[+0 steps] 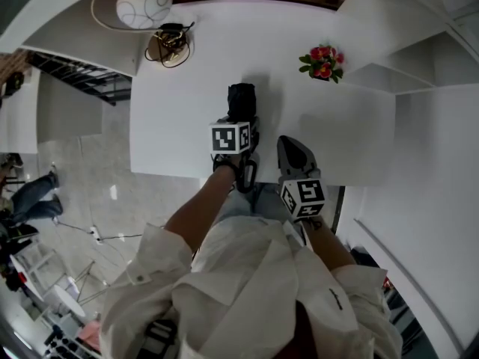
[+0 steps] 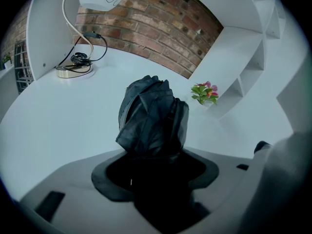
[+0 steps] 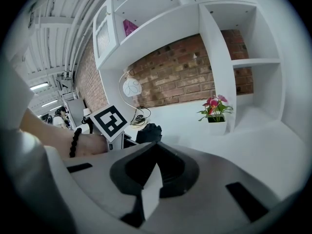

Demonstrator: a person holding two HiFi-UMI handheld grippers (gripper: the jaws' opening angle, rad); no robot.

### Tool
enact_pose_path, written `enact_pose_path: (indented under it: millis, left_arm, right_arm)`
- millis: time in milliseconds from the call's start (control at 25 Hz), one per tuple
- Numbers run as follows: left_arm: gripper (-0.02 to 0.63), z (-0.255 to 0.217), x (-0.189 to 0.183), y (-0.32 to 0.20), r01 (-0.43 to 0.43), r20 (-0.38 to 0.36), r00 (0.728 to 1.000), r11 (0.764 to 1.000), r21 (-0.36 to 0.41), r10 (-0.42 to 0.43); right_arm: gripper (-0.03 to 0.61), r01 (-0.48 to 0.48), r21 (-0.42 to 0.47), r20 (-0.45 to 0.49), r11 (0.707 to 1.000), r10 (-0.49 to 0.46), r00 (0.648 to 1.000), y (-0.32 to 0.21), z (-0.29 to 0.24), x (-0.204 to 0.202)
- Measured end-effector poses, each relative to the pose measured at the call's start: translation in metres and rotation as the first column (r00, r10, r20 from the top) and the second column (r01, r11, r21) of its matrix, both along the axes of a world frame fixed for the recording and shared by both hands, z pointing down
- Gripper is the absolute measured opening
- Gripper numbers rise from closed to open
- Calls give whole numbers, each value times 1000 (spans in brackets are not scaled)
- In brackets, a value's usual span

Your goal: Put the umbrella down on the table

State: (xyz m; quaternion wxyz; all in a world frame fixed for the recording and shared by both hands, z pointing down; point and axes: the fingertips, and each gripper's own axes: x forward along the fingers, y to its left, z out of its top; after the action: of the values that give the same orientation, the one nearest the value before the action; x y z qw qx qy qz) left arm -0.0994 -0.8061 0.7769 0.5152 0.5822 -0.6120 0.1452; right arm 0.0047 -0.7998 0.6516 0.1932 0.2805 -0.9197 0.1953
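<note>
A black folded umbrella (image 1: 241,98) pokes out of my left gripper (image 1: 241,120), low over the white table (image 1: 179,118); I cannot tell whether it touches the top. In the left gripper view the umbrella's crumpled fabric (image 2: 153,115) fills the jaws, and the left gripper (image 2: 155,155) is shut on it. My right gripper (image 1: 287,143) hangs just right of it at the table's front edge, shut and empty. In the right gripper view the right gripper (image 3: 153,173) has nothing between its pads, and the umbrella's tip (image 3: 148,132) shows to the left.
A white globe lamp (image 1: 142,4) and a coil of black cable (image 1: 171,45) stand at the table's far left. A small pot of pink flowers (image 1: 323,63) sits far right, beside white shelving (image 1: 419,66). The floor drops off left of the table.
</note>
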Motion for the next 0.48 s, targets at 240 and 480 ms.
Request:
enact_pose_path:
  millis: [240,480]
  left_arm:
    - [285,4,-3,-1,5,7,1000,1000,-4,-5]
    - [296,8,-5,-1,15,22,1000,1000,-13,-14]
  right_arm:
    - [18,7,-15,-10,1000,-7,1000,-2,9,-8]
    - [18,4,-29,-18,1000,-5,1000,1,14,-8]
